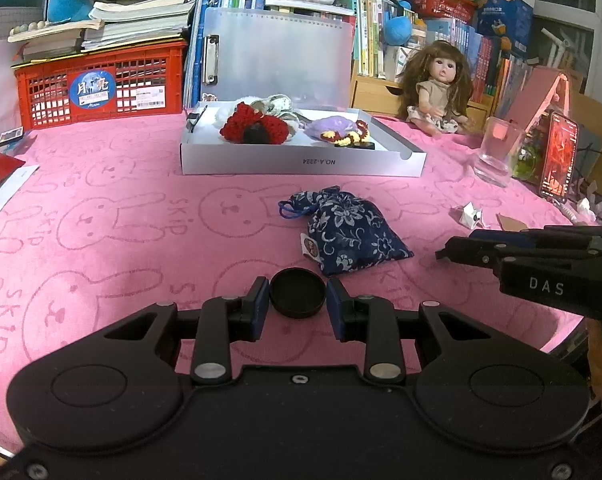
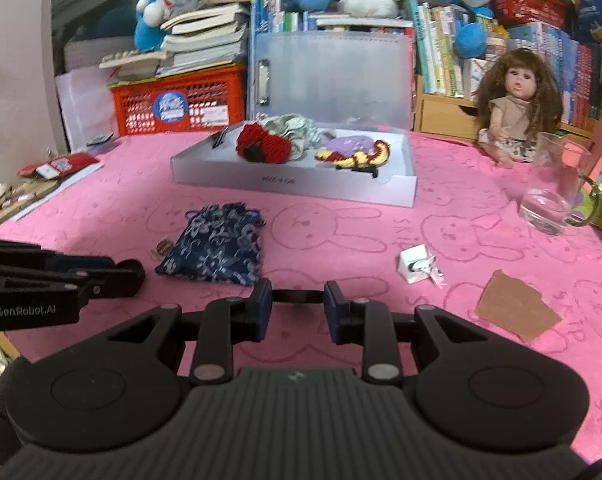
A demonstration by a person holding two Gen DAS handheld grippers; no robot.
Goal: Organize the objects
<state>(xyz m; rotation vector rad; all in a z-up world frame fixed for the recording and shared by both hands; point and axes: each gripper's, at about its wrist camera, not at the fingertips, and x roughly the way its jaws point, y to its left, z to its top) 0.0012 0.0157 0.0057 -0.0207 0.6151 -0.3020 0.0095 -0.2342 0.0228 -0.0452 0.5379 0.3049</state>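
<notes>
Here my left gripper (image 1: 297, 300) is clamped on a small black round cap (image 1: 298, 295), its 2 blue pads pressed against the cap's sides just above the pink bunny-print cloth (image 1: 101, 216) that covers the surface. My right gripper (image 2: 297, 307) holds a thin black thing (image 2: 297, 296) edge-on between its pads; I cannot tell what that piece is. From the left wrist view, the right gripper comes in from the right edge with its fingers close together, pointing toward the middle of the surface.

A blue floral pouch (image 1: 349, 232) lies flat near the middle of the surface, just beyond the cap, with a small round tag (image 1: 311, 246) at its near-left corner. Toward the far edge sits an open white box (image 1: 301, 160), its clear lid standing up behind it. Inside it lie a red and black crochet piece (image 1: 255, 125), a purple piece (image 1: 333, 125) and a yellow and red crochet piece (image 1: 347, 135).

Near the right edge stand a glass (image 1: 497, 152) and a lit phone (image 1: 559, 156), with a doll (image 1: 441, 88) seated behind them at the far edge. A small white paper box (image 2: 415, 268) and a brown card scrap (image 2: 515, 306) lie on the cloth toward the near-right corner. A red crate (image 1: 101, 86) sits at the far-left corner.
</notes>
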